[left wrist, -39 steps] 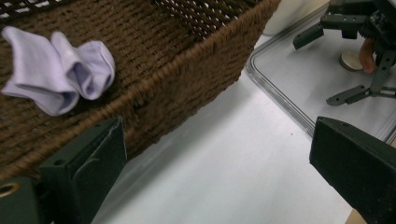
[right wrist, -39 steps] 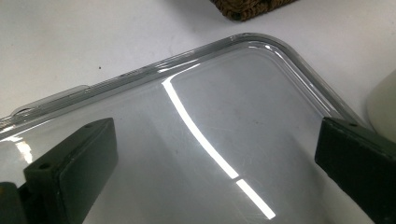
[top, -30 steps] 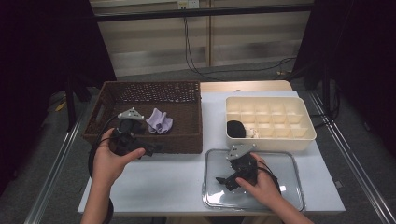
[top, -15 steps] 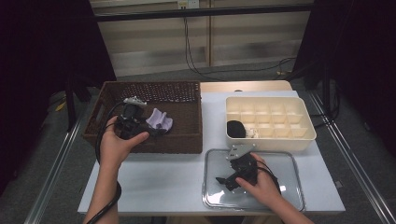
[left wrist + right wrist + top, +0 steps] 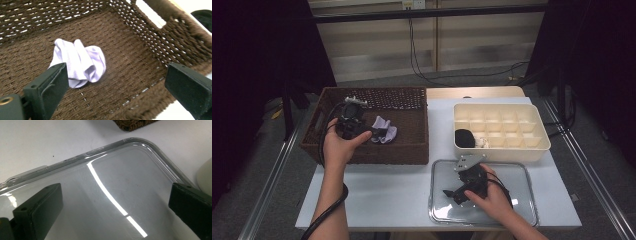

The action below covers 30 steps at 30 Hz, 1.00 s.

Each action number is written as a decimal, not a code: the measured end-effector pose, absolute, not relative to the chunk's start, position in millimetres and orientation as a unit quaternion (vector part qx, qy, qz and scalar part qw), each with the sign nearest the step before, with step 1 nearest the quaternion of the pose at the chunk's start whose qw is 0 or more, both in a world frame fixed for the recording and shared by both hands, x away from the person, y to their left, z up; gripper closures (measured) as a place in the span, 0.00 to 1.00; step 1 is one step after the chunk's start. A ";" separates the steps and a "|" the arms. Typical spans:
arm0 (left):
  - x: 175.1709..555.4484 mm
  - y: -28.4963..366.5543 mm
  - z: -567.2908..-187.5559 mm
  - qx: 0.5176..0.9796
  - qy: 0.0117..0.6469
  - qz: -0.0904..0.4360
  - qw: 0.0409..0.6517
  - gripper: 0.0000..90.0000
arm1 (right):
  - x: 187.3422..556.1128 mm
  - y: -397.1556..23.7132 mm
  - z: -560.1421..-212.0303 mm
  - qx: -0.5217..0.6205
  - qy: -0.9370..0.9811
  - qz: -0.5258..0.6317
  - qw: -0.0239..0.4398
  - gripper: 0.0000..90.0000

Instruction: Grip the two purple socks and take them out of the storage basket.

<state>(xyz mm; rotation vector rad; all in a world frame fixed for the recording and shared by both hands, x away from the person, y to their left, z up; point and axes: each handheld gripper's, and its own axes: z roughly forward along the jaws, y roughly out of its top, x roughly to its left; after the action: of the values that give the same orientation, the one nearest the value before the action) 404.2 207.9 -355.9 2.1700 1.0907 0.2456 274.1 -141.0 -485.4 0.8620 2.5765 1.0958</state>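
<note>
A crumpled lilac sock lies on the floor of the brown wicker basket at the table's left. My left gripper is inside the basket just left of the sock. Its jaws are open, and in the left gripper view the sock lies ahead of the left gripper, close to the left jaw and not held. My right gripper rests low over the clear tray at the front right. The right gripper is open with nothing between its jaws above the tray's rim.
A cream compartment box stands behind the tray, with a black sock and a small white item in its front-left cells. Bare white tabletop lies between basket and tray. Cables trail from both grippers.
My left hand has carried its gripper from the basket's front left into the basket, up to the lilac sock. The right gripper has stayed on the tray.
</note>
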 end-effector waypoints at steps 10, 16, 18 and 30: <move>424.3 215.6 -366.3 0.816 0.463 0.099 0.333 0.10 | 274.1 -141.2 -485.4 0.293 0.874 0.372 0.106 0.00; 435.0 218.6 -374.3 0.813 0.476 0.101 0.318 0.17 | 274.1 -141.2 -485.4 0.293 0.874 0.372 0.107 0.00; 438.5 217.9 -375.6 0.809 0.483 0.102 0.317 0.18 | 274.1 -141.2 -485.4 0.293 0.874 0.372 0.106 0.00; 458.2 218.2 -387.5 0.816 0.488 0.090 0.296 0.26 | 274.0 -141.2 -485.3 0.294 0.874 0.372 0.105 0.00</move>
<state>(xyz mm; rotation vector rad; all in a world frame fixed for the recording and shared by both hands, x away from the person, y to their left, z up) 458.2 218.2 -387.5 2.1702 1.2972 0.2383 274.0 -141.2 -485.3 0.8655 2.5769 1.0967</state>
